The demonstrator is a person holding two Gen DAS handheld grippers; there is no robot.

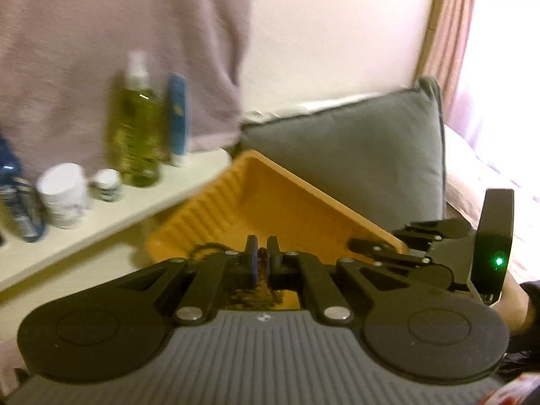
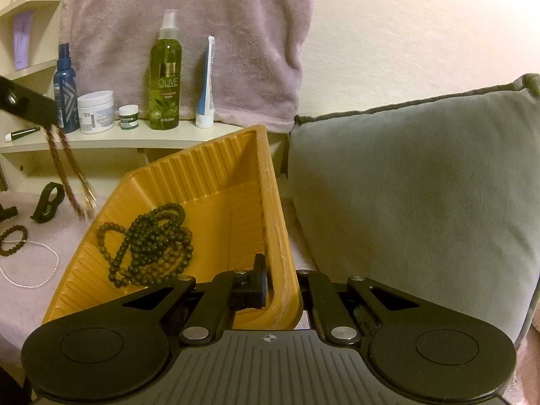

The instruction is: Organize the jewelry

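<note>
Tray [image 2: 216, 182] rim between right gripper [image 2: 280, 287] jaws.

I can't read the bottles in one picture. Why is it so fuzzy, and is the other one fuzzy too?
Left wrist view: smeared all over, so the green bottle and white jars look streaky; bright light washes out the curtain. Right wrist view: sharp, the green bottle's label reads clearly, though edges bend like a fishbowl.
</note>
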